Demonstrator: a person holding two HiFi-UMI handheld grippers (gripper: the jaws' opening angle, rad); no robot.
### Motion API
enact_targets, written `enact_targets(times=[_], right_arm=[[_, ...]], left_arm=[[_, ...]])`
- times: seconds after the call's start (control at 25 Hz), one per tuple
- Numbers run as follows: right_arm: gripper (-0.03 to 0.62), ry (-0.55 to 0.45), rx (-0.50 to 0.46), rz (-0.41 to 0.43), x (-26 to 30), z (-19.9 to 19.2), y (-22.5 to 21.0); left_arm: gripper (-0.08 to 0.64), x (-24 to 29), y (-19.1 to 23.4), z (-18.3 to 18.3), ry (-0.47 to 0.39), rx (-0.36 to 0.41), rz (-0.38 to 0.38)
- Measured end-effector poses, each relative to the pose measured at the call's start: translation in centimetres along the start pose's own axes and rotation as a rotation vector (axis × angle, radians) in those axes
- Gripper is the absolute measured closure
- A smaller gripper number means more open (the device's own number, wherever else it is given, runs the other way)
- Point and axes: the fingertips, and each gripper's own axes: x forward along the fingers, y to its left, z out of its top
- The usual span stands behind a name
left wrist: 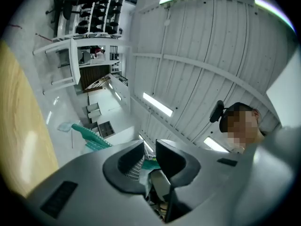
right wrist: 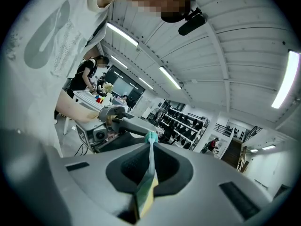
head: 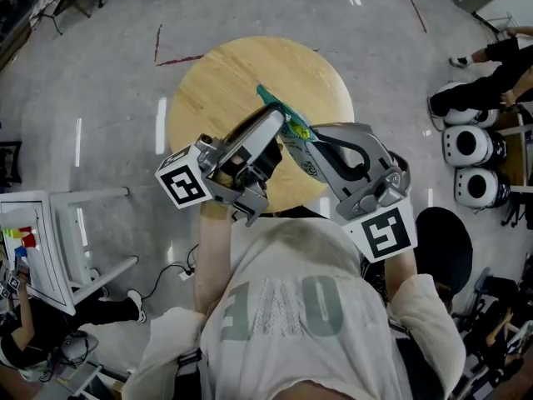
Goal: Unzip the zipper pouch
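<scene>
Clearly soft and light, the zipper pouch (head: 290, 126) hangs in the air above the round wooden table (head: 216, 82), strung between the two grippers. It looks limp and likely to fold or slip, so one end wants a firm pinch on the fabric and the other a hold on the slider, which no view shows. The right gripper (right wrist: 150, 150) is clenched on a thin teal-and-yellow edge of it. The left gripper (left wrist: 149, 149) has its jaws parted, with a teal scrap in the gap and the pads not visibly pressing. Only the head view shows the table below, and only the left gripper view shows the pouch's toothed teal end poking out beyond the jaws.
</scene>
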Motion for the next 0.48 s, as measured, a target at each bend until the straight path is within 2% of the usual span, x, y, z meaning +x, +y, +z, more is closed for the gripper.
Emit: enact_targets(times=[0.08, 0.16, 0.48], right_arm=[[0.558, 0.000, 0.001, -0.008, -0.29, 0.18, 0.06], [0.558, 0.005, -0.002, -0.016, -0.50, 0.23, 0.16], [0.558, 0.032, -0.004, -0.024, 0.15, -0.10, 0.49]], left_arm=[[0.513, -0.07, -0.15, -0.08, 0.001, 0.024, 0.019], [0.529, -0.09, -0.34, -0.23, 0.009, 0.046, 0.033], [0.532, -0.49, 0.35, 0.37, 0.019, 0.070, 0.055]])
